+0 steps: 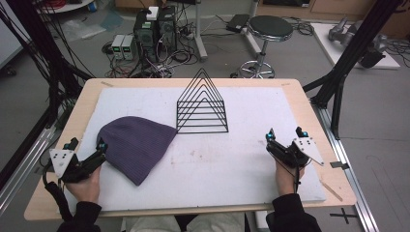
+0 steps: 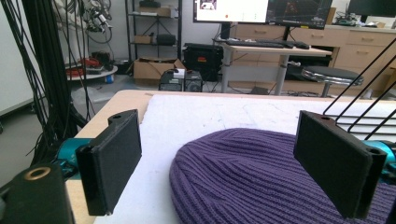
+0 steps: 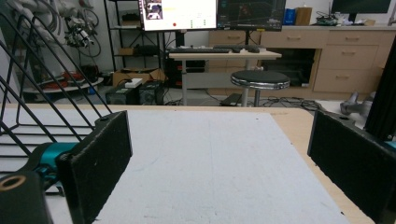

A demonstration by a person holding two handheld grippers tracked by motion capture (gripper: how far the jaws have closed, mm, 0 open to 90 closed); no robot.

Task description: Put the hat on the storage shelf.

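Left gripper (image 1: 87, 147) spread wide, beside beanie (image 1: 135, 147) at nine o'clock; right gripper (image 1: 285, 136) spread too, at three. Nothing grasped yet; beanie lying flat, rack (image 1: 202, 107) empty at twelve.

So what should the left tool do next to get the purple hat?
Probably ease the left tool forward and down over the purple hat. Its jaws are open, and in the left gripper view the hat's near edge lies between them, not yet pinched.
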